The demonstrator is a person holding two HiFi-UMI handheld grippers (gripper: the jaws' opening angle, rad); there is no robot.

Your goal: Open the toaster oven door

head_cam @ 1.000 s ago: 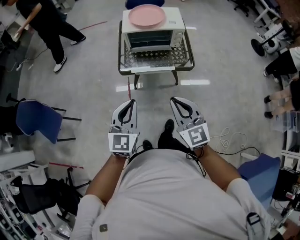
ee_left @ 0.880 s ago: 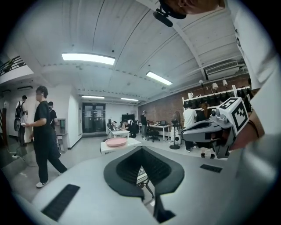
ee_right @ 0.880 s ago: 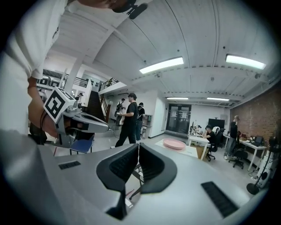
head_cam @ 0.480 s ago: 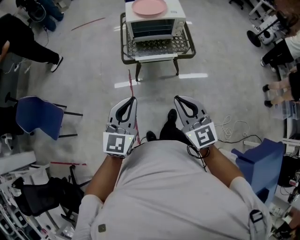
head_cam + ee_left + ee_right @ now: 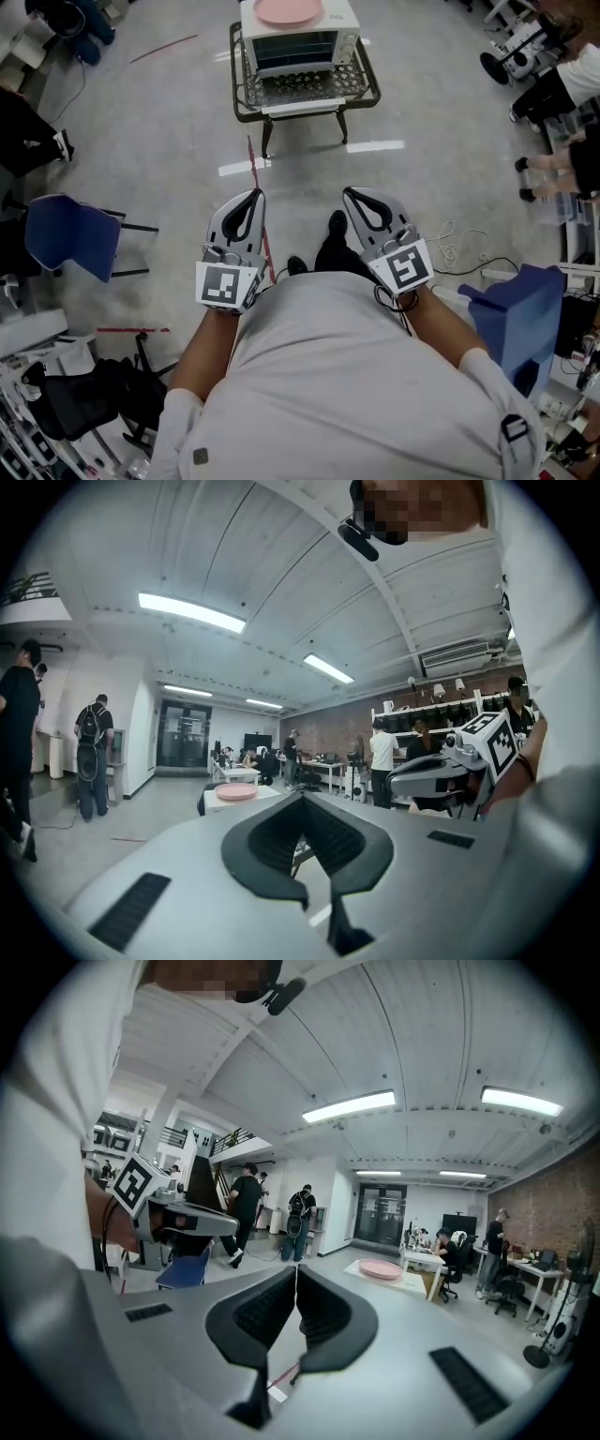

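One toaster oven (image 5: 298, 45) tops a wire table (image 5: 309, 90) on grey floor (image 5: 169, 141).

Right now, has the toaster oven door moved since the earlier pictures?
No. The toaster oven door is still shut, flush with the front of the toaster oven, judged against the wire table under it.

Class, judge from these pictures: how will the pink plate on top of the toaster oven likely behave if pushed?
The pink plate lies flat on the smooth top of the toaster oven, so it would probably slide, not tip or roll. It looks shallow, so likely light. Its perch is raised above the floor, so a fall might break it.
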